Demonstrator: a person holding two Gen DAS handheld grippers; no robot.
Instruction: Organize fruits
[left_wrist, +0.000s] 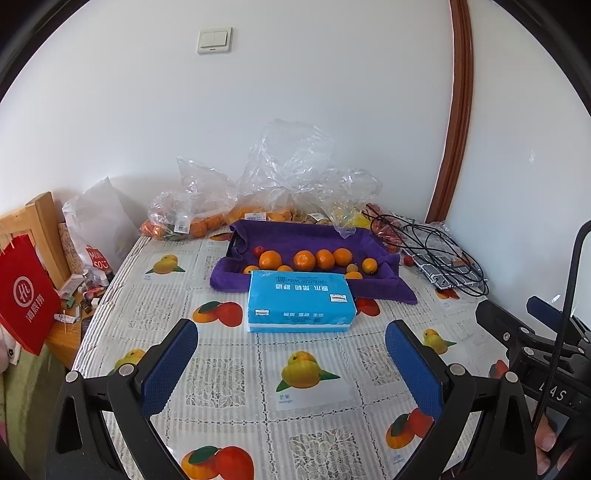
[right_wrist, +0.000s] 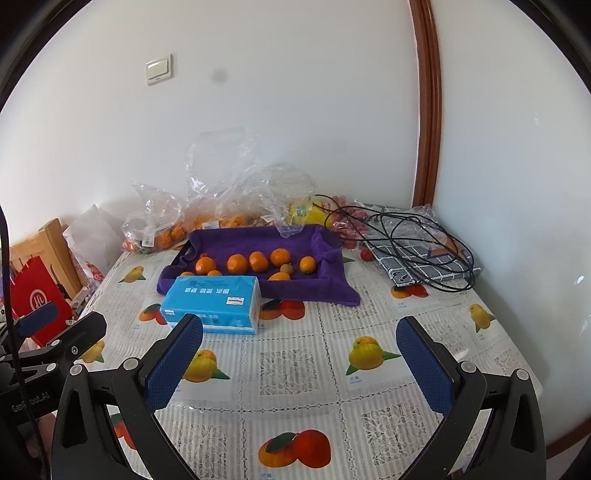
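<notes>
Both tongs, left tongs (left_wrist: 291, 354) and right tongs (right_wrist: 299, 350), hang wide open over the fruit-printed surface (left_wrist: 229, 373), gripping nothing. Beyond them sits a blue tissue pack (left_wrist: 300, 301), touching the near edge of a tray lined with purple cloth (left_wrist: 317, 236). Inside lie round, glossy oranges (left_wrist: 304, 260) in a loose row, some smaller. Clear plastic bags (left_wrist: 192, 218) holding more fruit crowd the far wall.
</notes>
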